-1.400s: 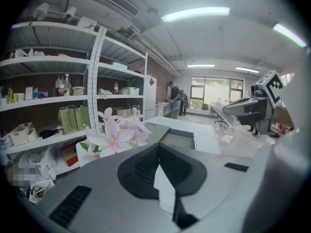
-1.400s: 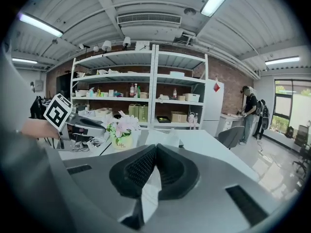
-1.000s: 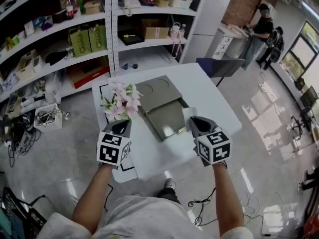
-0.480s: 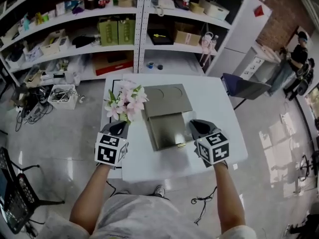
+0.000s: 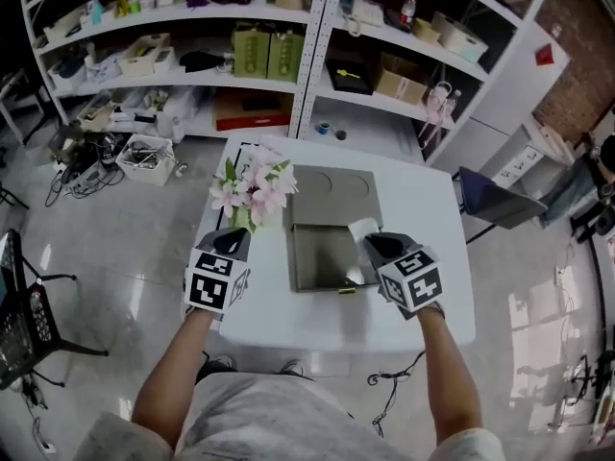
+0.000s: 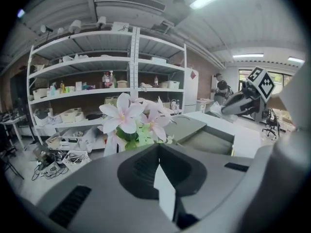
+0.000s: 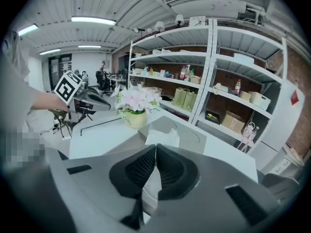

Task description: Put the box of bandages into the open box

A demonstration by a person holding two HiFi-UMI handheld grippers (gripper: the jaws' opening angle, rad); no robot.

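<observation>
While right gripper point(image 7: 155, 147) pinches bandage box point(image 7: 163, 136) — long axis upright | above open box point(image 5: 322, 257)

One white rectangular table point(image 5: 423, 296). One flat grey open box point(image 5: 322, 255), with one raised grey lid point(image 5: 332, 192); two round recesses in that lid. One small white box of bandages point(image 5: 362, 230). One pot of pink-and-white flowers point(image 5: 255, 188). Two grey handheld grippers: left gripper point(image 5: 236, 234) and right gripper point(image 5: 371, 242). Two black-and-white marker cubes point(image 5: 216, 281), one per gripper. Two bare forearms point(image 5: 173, 382). Two tall green cartons point(image 5: 252, 52) side by side on a shelf. Two bays of white metal shelving point(image 5: 315, 46). One white wire basket point(image 5: 146, 157) on the floor. One black chair point(image 5: 24, 325).
</observation>
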